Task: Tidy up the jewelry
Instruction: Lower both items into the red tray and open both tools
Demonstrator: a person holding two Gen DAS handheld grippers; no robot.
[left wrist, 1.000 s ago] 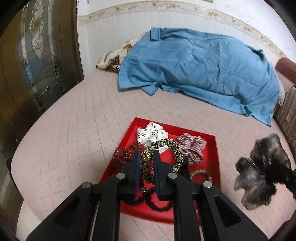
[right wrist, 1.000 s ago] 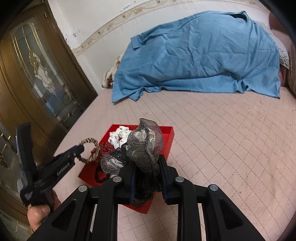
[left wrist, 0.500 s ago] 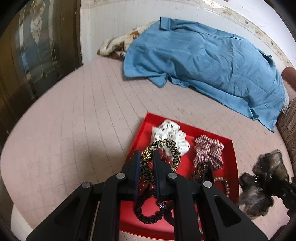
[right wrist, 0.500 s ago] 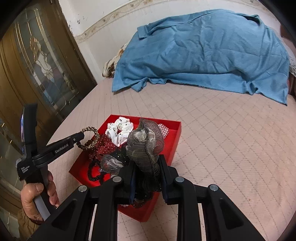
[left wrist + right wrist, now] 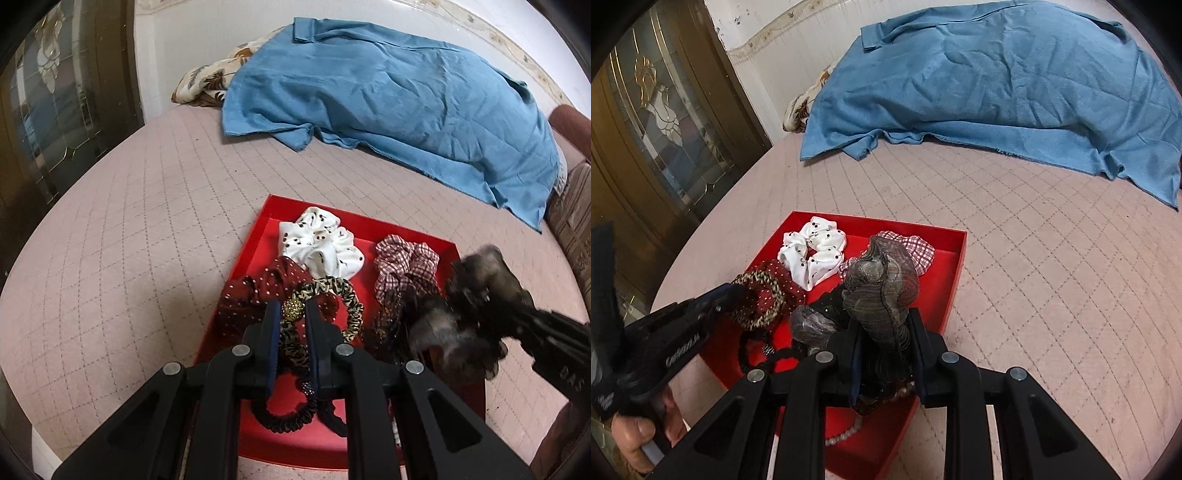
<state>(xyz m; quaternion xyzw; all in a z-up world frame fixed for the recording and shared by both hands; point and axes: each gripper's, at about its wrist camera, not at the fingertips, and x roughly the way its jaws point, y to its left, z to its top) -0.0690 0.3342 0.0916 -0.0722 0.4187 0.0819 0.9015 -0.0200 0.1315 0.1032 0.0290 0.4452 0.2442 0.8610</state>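
The left gripper (image 5: pixel 291 318) was clamped on a leopard-print hair tie (image 5: pixel 332 295), held just over the near left part of the red tray (image 5: pixel 255 243); the right gripper (image 5: pixel 884 334) was clamped on a grey gauze scrunchie (image 5: pixel 882 284) over the tray's near right part. Likely risks: the leopard loop could snag the dark red dotted scrunchie (image 5: pixel 273 284) beneath it on release, and the bulky gauze one could spill over the low rim or bury the bead bracelet (image 5: pixel 846 435). Count in the tray: one dotted red, one white printed (image 5: pixel 321 247), one red checked scrunchie (image 5: pixel 402 266), two black elastic ties (image 5: pixel 284 421), one bracelet; two pieces held. Beyond lay one pink quilted bed cover (image 5: pixel 147 221) and one blue sheet (image 5: pixel 388 99).
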